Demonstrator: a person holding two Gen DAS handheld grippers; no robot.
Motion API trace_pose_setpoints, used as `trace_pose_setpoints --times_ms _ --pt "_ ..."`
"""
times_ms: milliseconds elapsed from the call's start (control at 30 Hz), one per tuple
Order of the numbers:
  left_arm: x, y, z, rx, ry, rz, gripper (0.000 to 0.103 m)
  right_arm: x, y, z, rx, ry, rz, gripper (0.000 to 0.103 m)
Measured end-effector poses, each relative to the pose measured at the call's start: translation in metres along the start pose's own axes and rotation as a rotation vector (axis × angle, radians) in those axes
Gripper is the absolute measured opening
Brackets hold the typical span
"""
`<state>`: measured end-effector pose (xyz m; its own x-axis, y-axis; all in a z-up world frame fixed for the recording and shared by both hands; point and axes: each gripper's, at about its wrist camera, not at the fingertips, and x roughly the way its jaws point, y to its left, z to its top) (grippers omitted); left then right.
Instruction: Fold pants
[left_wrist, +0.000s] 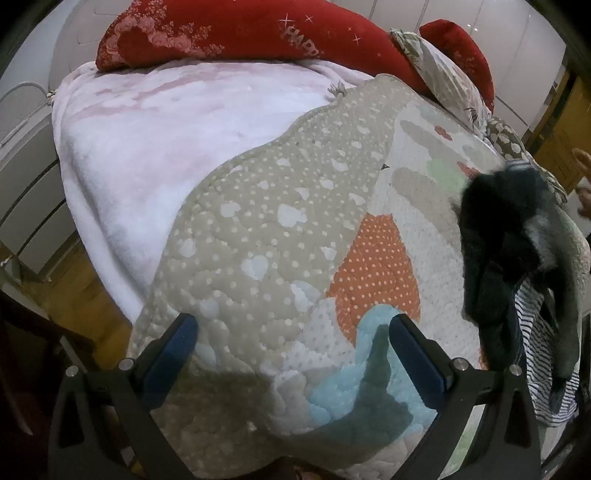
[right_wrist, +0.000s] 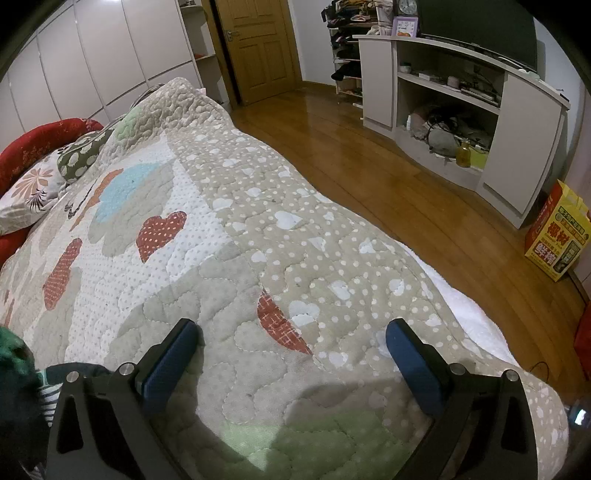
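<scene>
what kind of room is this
Most likely a home bedroom: a bed under a patchwork quilt with red pillows at its head, wardrobe doors along the wall, and a wooden door.

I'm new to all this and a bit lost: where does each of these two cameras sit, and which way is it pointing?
Left wrist: sits on the left gripper, looking along its open fingers across the quilt towards the red pillows; a clothes pile lies at right.
Right wrist: sits on the right gripper, looking along its open fingers over the quilt towards the door and cabinet.
Shared: the quilt, red pillows and the clothes pile.
</scene>
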<state>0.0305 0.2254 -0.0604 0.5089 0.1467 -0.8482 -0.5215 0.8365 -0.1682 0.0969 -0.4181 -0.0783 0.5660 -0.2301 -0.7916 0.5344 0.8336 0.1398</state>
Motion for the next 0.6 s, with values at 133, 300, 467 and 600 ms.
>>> trace_pose_setpoints --times_ms 133,300,467,600 --pt "0.0 0.002 0.0 -0.013 0.001 -0.012 0.103 -0.001 0.0 0.0 0.0 0.0 0.0 0.102" --pt "-0.002 -0.002 -0.001 -0.017 -0.004 -0.031 0.103 0.0 0.0 0.0 0.0 0.0 0.0 0.102" --pt "-0.011 -0.014 -0.004 0.009 -0.009 -0.054 0.103 -0.001 0.0 0.0 0.0 0.0 0.0 0.102" --pt "-0.013 -0.031 -0.004 0.026 -0.011 -0.063 0.103 -0.001 0.0 0.0 0.0 -0.001 0.0 0.102"
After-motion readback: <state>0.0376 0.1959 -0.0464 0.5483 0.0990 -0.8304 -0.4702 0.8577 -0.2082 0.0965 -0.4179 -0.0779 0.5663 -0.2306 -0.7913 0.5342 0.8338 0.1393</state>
